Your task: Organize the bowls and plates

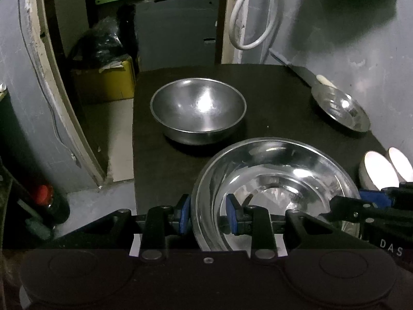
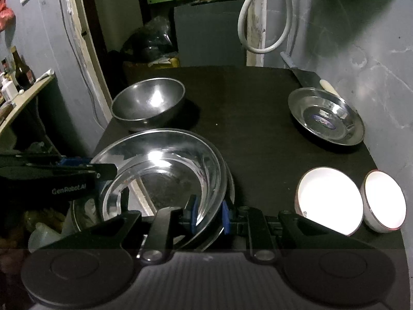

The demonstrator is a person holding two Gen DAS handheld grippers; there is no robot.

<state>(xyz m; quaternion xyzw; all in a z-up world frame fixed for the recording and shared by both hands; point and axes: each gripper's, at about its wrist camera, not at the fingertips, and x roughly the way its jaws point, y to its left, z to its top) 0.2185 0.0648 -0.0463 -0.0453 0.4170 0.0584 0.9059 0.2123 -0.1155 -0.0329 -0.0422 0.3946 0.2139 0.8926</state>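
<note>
A wide, deep steel plate (image 1: 276, 178) (image 2: 160, 170) hangs over the near left part of the black table (image 1: 271, 87) (image 2: 245, 98). A second rim shows just beneath it, like a stacked plate. My left gripper (image 1: 209, 214) is shut on its left rim and shows in the right wrist view at the left (image 2: 103, 170). My right gripper (image 2: 209, 215) is shut on its near right rim and shows in the left wrist view (image 1: 361, 201). A round steel bowl (image 1: 198, 111) (image 2: 148, 106) stands behind the plate.
A small steel plate (image 1: 340, 108) (image 2: 326, 117) lies at the back right by the wall, a knife (image 2: 307, 76) behind it. Two white bowls (image 2: 329, 201) (image 2: 384, 201) lean at the near right. A white cable loop (image 2: 265, 18) hangs above the far edge. Left of the table is a drop to the floor.
</note>
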